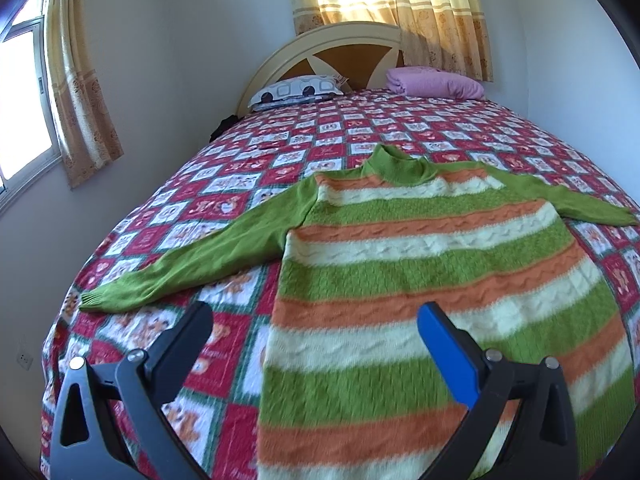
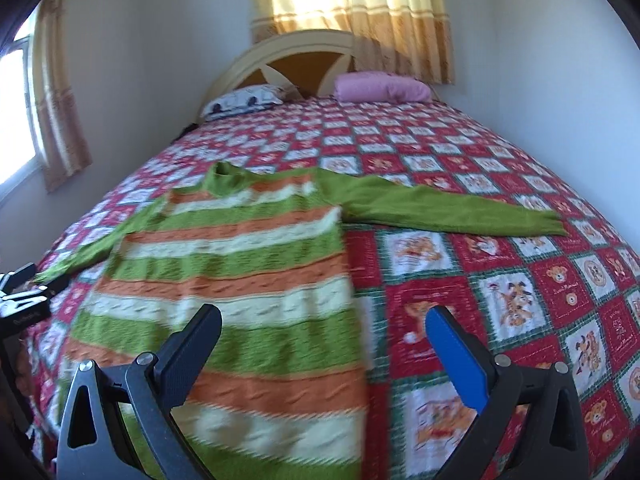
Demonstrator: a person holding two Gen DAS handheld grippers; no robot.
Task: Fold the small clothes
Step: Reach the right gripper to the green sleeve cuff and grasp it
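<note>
1. Green, orange and cream stripes fill my left wrist view: the sweater (image 1: 420, 272) lies flat on the checked quilt (image 1: 224, 184), sleeves spread, collar toward the headboard (image 1: 320, 52). My left gripper (image 1: 314, 320) hangs above its lower left edge, fingers spread wide, holding nothing.
2. From my right wrist view, my right gripper (image 2: 324, 324) is likewise agape over the sweater's (image 2: 224, 264) right edge. At the left border, something black and white, probably my other gripper; too blurred to say.
</note>
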